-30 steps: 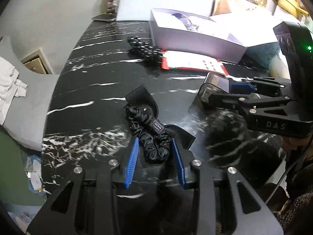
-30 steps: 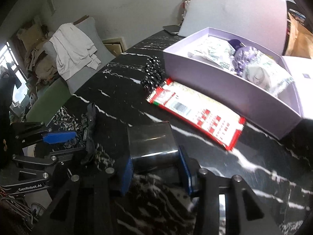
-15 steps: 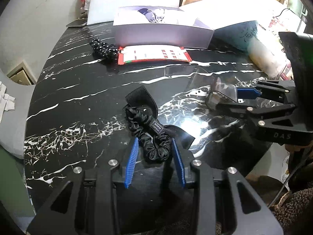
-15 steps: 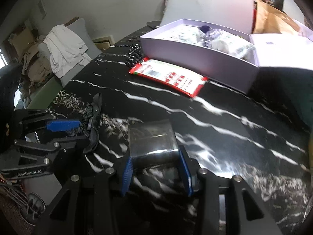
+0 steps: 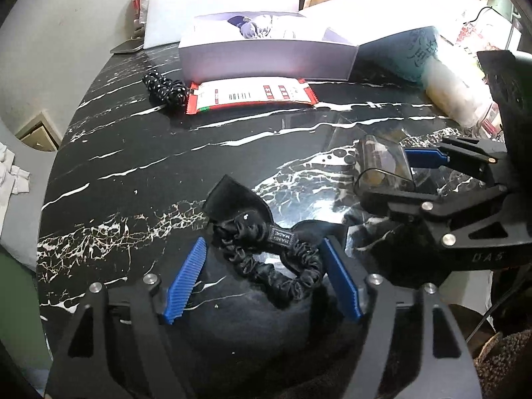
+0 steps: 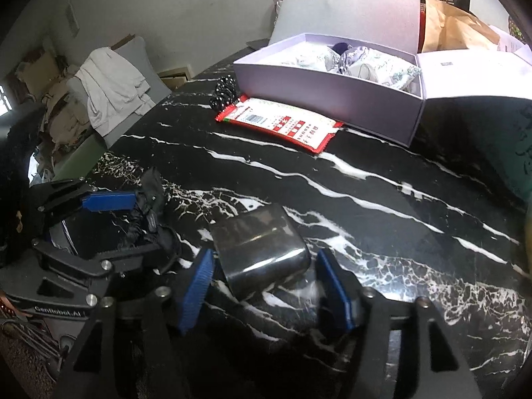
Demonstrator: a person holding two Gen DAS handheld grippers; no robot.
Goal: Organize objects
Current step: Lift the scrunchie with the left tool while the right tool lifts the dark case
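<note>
Two sets of tongs are opening over released things near the desk's [image 5: 139, 153] front edge
The black scrunchie [image 5: 276, 259] lies loose between the left tongs [image 5: 262, 282], the dark clear case [image 6: 262, 249] between the right tongs [image 6: 266, 294]; either could be snagged and dragged off on withdrawal. The lilac box [image 6: 332, 96] is seen holding patterned fabric bundles
</note>
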